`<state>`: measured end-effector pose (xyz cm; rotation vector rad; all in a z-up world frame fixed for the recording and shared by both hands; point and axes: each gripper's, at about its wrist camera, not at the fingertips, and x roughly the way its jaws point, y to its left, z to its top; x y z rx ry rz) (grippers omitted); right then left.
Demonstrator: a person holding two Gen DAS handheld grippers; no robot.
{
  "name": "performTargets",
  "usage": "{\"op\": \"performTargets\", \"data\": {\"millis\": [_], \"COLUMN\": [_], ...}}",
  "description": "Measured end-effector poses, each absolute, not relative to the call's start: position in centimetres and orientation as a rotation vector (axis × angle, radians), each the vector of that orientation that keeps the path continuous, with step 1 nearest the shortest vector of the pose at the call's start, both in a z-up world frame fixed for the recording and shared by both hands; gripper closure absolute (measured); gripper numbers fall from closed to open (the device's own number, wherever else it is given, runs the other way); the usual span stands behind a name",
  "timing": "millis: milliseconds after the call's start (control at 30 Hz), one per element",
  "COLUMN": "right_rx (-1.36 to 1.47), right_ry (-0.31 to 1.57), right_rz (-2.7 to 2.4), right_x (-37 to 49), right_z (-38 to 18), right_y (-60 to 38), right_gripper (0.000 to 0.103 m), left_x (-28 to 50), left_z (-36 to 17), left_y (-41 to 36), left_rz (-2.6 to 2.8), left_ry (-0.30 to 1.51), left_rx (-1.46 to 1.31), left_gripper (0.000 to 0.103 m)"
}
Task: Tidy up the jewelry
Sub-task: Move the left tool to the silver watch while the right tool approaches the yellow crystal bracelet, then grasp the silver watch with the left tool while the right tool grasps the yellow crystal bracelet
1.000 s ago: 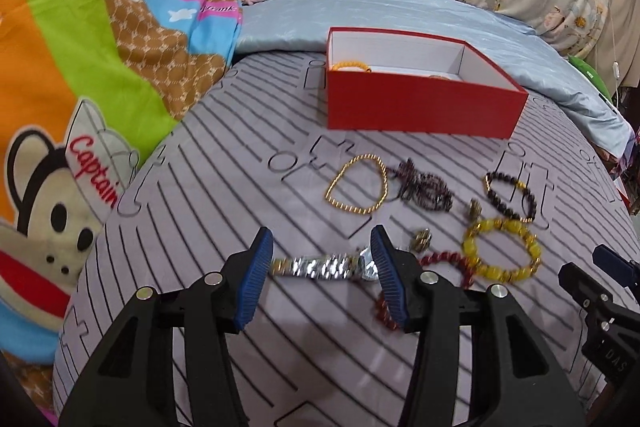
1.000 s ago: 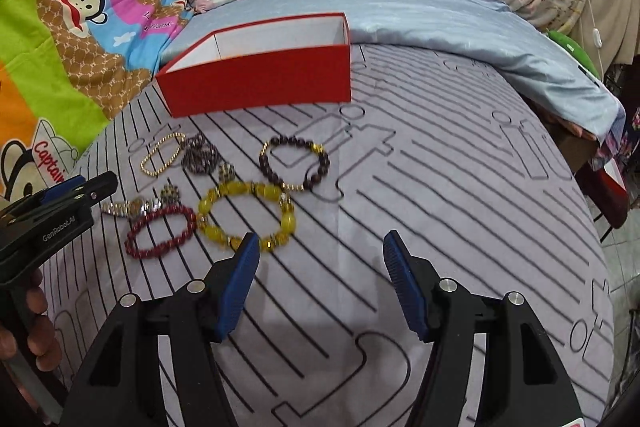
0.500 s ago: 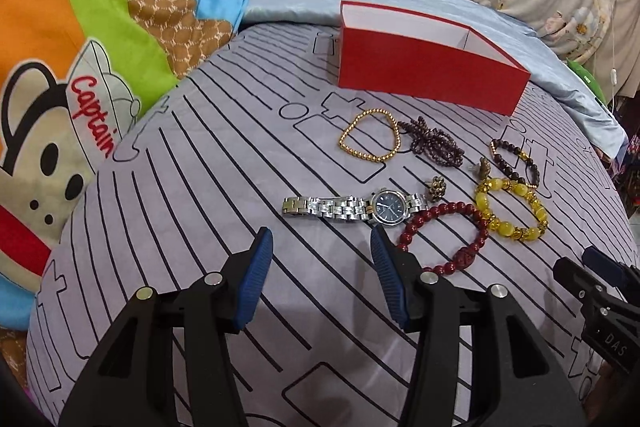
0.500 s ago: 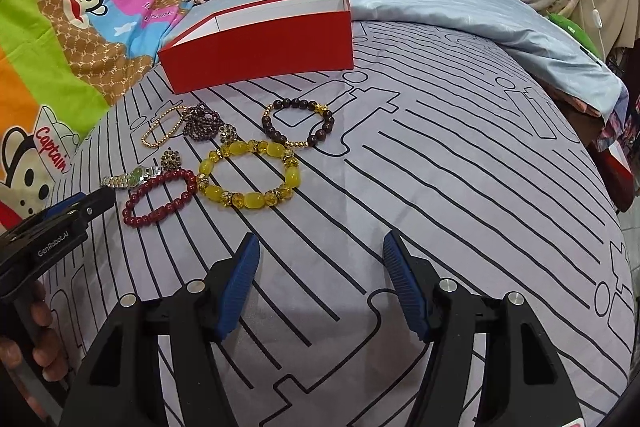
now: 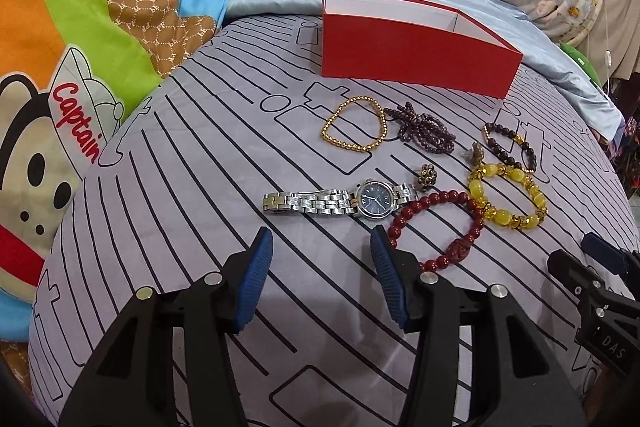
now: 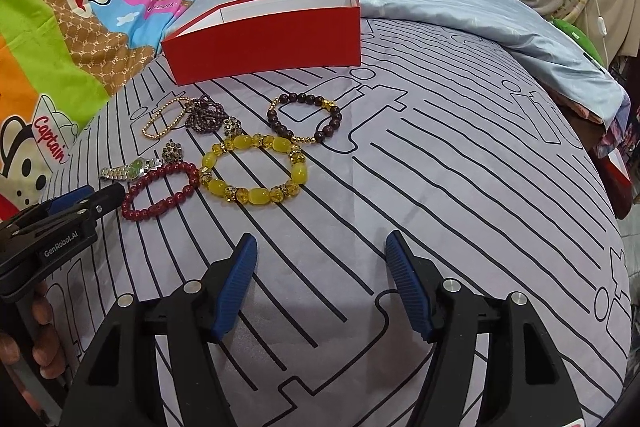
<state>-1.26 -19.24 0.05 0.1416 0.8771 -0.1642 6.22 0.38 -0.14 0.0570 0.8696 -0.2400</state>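
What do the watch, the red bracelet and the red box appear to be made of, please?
The watch: polished metal, probably steel, judging by its shiny silver links. The red bracelet: glossy round beads, possibly glass, stone or lacquered wood; the look leaves that open. The red box: matte card, seemingly, with thin straight walls and a white inside.

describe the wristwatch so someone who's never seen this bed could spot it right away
Start at the red box on the grey lined bedspread and come toward the camera, past the gold bead bracelet. The wristwatch lies flat there, its dial end beside the red bead bracelet. It is the only unbeaded band: a silver metal link strap with a round dark blue face.
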Motion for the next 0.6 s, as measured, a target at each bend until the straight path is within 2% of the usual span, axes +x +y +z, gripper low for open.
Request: {"op": "performTargets", "data": {"millis": [267, 433, 567, 600], "right_rx": [0.168, 0.152, 0.127, 0.119], "right_ry": [0.845, 0.873, 0.884, 0.885], "right_rz": [-0.156, -0.157, -0.176, -0.184], "right_x": [1.7, 4.0, 4.5, 4.5], "right_z": [0.7, 0.1, 0.0, 0.0], "right_y": [-19.2, -18.9, -18.5, -18.4], "right_gripper": [0.04, 0.057, 0.059, 0.063], "left_x": [6.3, 6.3, 6.3, 6.3], "left_z": [-0.2, -0.2, -0.2, -0.2], "left_y": [0.4, 0.5, 0.6, 0.6], "left_rz": [-0.243, -0.248, -0.249, -0.249], "left_ry": [0.872, 0.873, 0.873, 0.873], "left_rx": [0.051, 0.042, 0.041, 0.041], "left_gripper": [0.054, 0.054, 0.054, 0.054]}}
